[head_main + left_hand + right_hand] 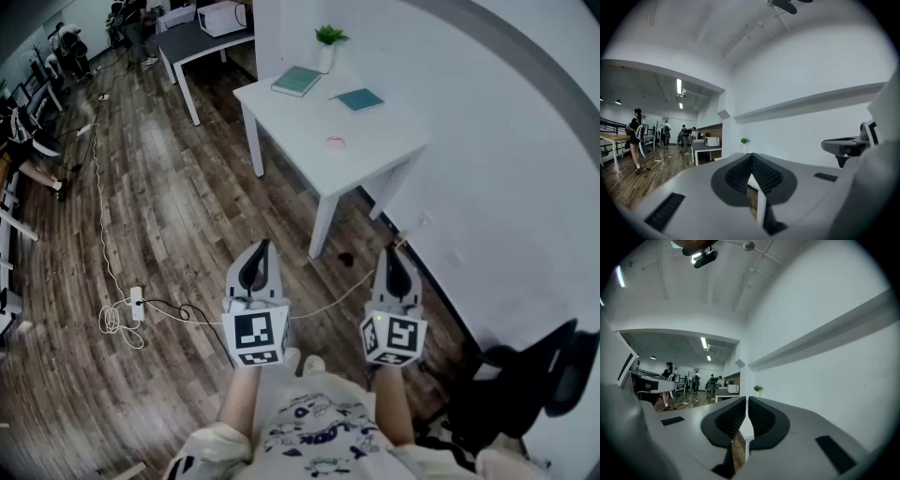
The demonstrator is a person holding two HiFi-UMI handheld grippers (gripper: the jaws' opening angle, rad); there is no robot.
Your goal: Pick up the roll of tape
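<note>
Two grippers hang low over the wooden floor (169,225), well short of the white table (300,122). The left hand-held gripper (258,262) and the right hand-held gripper (395,260) each have their jaws together, with nothing between them. The roll of tape (336,143) lies mid-table, toward the near corner, apart from two teal books (296,81) and a potted plant (328,42) by the far edge.

Pinkish tape roll (336,143) flat on white table (302,120)
</note>
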